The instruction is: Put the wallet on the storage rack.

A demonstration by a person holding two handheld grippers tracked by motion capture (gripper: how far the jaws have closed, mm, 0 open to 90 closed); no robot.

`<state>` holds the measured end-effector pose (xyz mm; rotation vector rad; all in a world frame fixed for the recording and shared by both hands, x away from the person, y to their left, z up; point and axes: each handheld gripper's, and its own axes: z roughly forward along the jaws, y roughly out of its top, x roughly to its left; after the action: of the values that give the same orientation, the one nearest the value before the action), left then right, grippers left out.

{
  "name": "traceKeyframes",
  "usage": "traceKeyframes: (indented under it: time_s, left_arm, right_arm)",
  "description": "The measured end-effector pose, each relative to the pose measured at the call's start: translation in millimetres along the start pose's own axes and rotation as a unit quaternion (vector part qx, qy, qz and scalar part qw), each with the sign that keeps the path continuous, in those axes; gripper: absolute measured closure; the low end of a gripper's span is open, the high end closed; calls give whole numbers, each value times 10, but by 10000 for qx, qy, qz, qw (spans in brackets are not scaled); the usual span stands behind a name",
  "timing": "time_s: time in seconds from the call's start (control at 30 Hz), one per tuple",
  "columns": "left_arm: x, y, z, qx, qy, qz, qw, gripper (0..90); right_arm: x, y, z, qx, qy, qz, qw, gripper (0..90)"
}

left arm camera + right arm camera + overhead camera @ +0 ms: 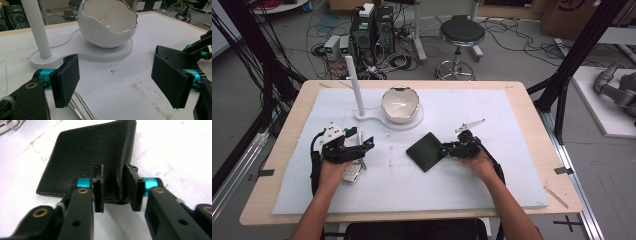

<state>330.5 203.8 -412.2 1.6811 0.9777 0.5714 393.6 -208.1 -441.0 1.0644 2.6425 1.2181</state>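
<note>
A black leather wallet (424, 151) lies on the white mat near the middle of the table. My right gripper (446, 149) meets it from the right. In the right gripper view the jaws stand close together around the wallet's (82, 157) near edge, which bunches up into a raised fold between the pads; my right gripper (113, 190) is shut on it. My left gripper (364, 142) rests at the left of the mat. Its jaws are wide apart, and between them my left gripper (115, 80) holds nothing but bare mat.
A white egg-shaped bowl (400, 104) with a silver rim sits on a flat white stand (372, 117) beside an upright white post (354, 85). A silvery metal object with a key ring (353, 171) lies under my left hand. Beyond the table are cables, computers and a stool.
</note>
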Motion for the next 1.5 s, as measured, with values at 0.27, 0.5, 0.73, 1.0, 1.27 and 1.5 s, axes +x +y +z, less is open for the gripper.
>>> traceKeyframes:
  time_s: [0.27,0.5,0.73,1.0,1.27,1.5]
  left_arm:
    - [-26,-14,32,79,-187,-25,9998,234]
    - [-99,-7,202,426,-854,-70,9954,279]
    - [-256,44,432,636,-1389,-8,9883,281]
    - [-360,48,770,1096,-1752,-31,9784,306]
    - [-450,51,961,1409,-2095,-38,9676,332]
    - [-528,20,1097,1582,-2427,-56,9571,357]
  right_arm:
    - [42,10,-64,-93,7,-89,9999,816]
    - [186,51,-186,-499,-135,-834,9952,823]
    - [279,67,-256,-822,-154,-1366,9871,823]
    - [311,74,-287,-953,-111,-1522,9837,823]
    - [314,81,-299,-1037,-14,-1570,9821,825]
    - [333,86,-312,-1072,43,-1667,9802,824]
